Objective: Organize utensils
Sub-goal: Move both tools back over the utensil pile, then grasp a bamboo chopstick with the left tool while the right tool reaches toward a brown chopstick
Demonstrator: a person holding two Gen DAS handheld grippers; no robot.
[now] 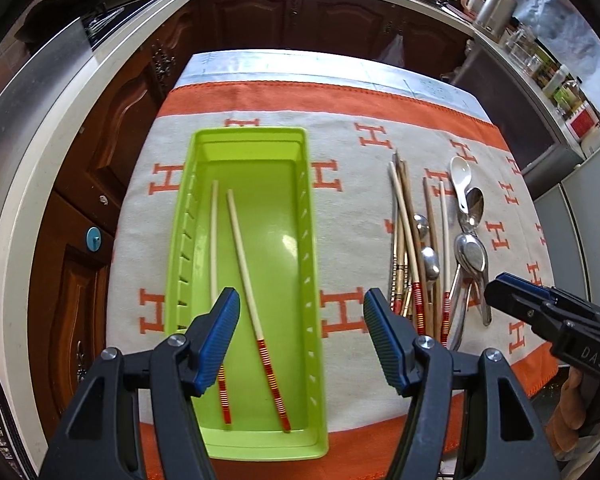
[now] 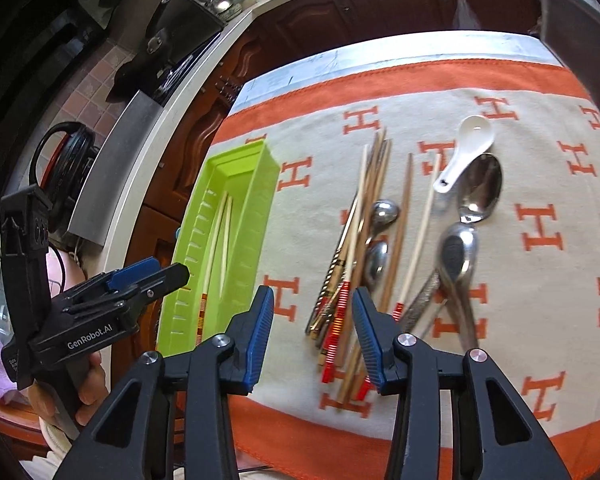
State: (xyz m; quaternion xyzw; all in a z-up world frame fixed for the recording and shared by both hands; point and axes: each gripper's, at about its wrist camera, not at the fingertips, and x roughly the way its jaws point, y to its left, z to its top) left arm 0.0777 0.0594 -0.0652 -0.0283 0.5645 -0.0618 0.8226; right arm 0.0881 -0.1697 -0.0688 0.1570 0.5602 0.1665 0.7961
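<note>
A lime-green plastic tray (image 1: 308,216) lies on the cloth with two pale chopsticks with red-striped ends (image 1: 244,264) in it. My left gripper (image 1: 302,338) is open and empty, above the tray's near right part. To the right lies a pile of chopsticks (image 2: 364,240), metal spoons (image 2: 456,256) and a white ceramic spoon (image 2: 468,144). My right gripper (image 2: 312,340) is open and empty, just above the near ends of the chopstick pile. The tray also shows in the right wrist view (image 2: 260,208), and the pile in the left wrist view (image 1: 416,248).
A beige cloth with orange H letters and an orange border (image 1: 340,100) covers the table. Dark wooden cabinets (image 1: 260,16) and a pale countertop (image 1: 60,120) curve around the far and left sides. Jars and a kettle (image 1: 496,4) stand at the far right.
</note>
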